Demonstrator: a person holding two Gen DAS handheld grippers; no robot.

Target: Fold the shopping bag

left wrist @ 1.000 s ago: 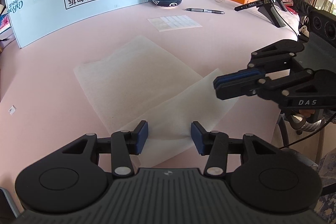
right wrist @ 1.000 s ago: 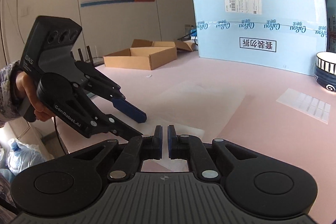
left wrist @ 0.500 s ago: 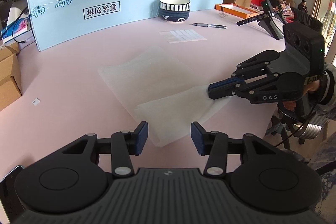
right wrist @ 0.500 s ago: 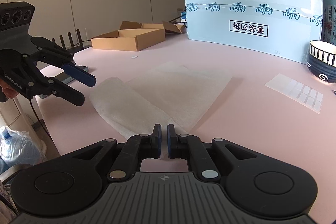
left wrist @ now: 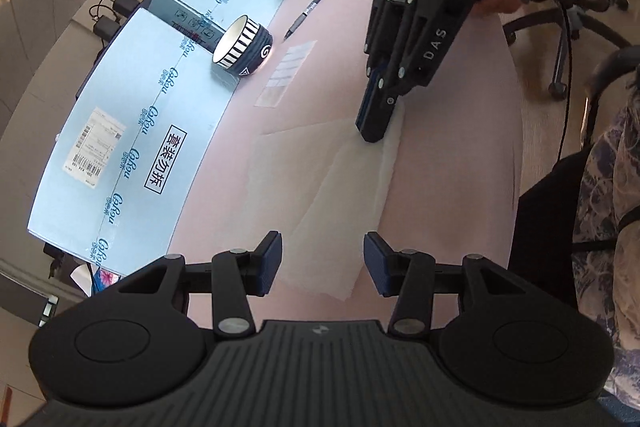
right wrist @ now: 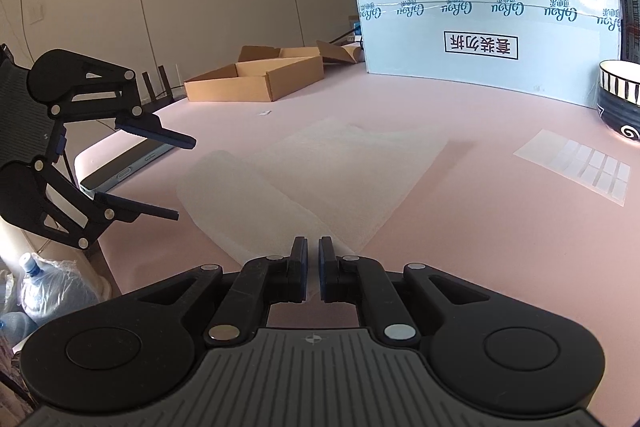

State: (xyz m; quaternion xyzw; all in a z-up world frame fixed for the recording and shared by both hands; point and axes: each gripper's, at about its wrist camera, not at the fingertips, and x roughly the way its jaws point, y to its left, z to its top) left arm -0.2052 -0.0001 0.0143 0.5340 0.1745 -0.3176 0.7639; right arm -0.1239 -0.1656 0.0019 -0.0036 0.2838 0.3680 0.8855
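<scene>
A thin white translucent shopping bag [left wrist: 336, 183] lies on the pink table, one flap folded over the rest; it also shows in the right wrist view [right wrist: 320, 179]. My left gripper [left wrist: 322, 263] is open and empty, hovering over the bag's near corner; it appears at the left of the right wrist view [right wrist: 180, 179]. My right gripper [right wrist: 313, 259] has its jaws nearly together on the bag's corner at the table; seen from the left wrist view [left wrist: 374, 127], its tips press on the bag's far corner.
A striped dark bowl [left wrist: 244, 49], a pen [left wrist: 308, 11], and a sheet of clear labels [left wrist: 286, 73] lie beyond the bag. Blue cardboard panels [right wrist: 480, 19] stand along the back. A flat cardboard box [right wrist: 256, 77] and a phone [right wrist: 124, 167] lie at the table's left edge.
My left gripper has risen and rolled, now looking down on the bag from above. My right gripper stays shut on the bag's corner and has moved it slightly.
</scene>
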